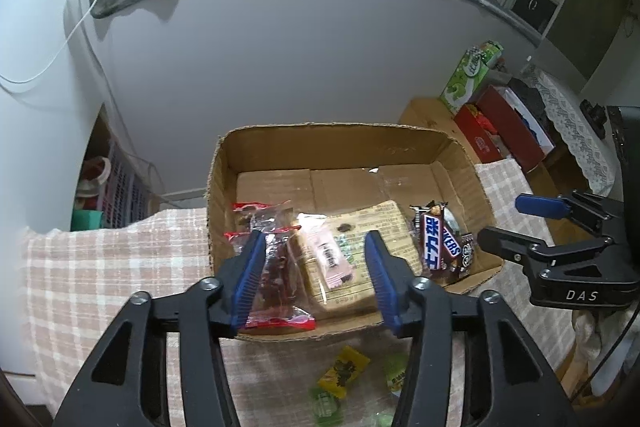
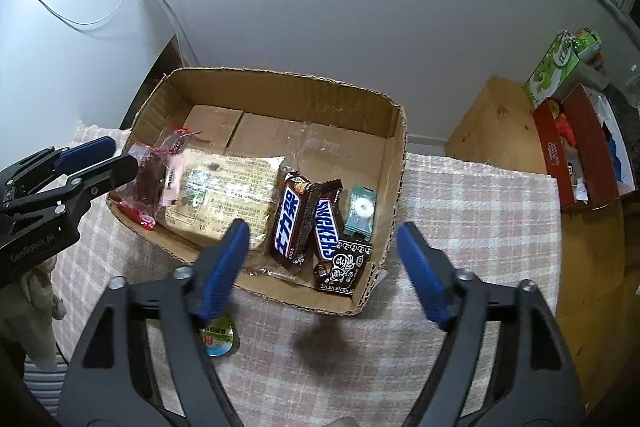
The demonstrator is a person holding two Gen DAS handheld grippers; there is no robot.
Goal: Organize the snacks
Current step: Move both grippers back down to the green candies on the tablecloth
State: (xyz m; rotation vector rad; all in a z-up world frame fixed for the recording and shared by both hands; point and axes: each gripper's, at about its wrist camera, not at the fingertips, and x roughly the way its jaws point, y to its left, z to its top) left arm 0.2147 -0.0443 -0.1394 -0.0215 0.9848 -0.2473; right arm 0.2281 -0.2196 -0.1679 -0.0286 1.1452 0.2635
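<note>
L tongs (image 1: pixel 316 279) wide, empty, over box's near edge; R tongs (image 2: pixel 322 269) wide, empty, over front-right corner. Cardboard box (image 2: pixel 280 87) on checked surface (image 2: pixel 460 195) holds: 2 Snickers bars (image 2: pixel 308 219), flat cracker pack (image 2: pixel 224 199), red jerky pkt (image 1: pixel 276 267), mint (image 2: pixel 362 209). All likely light, crinkly, slippery film; grip mid-body. Loose candies (image 1: pixel 344 371) lie outside box.

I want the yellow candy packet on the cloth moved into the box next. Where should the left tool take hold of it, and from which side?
Grip the yellow candy packet across its narrow width, coming straight down from above. It lies flat on the checked cloth, so only a top-down pinch gets both fingers onto its edges. The left tool is open.
</note>
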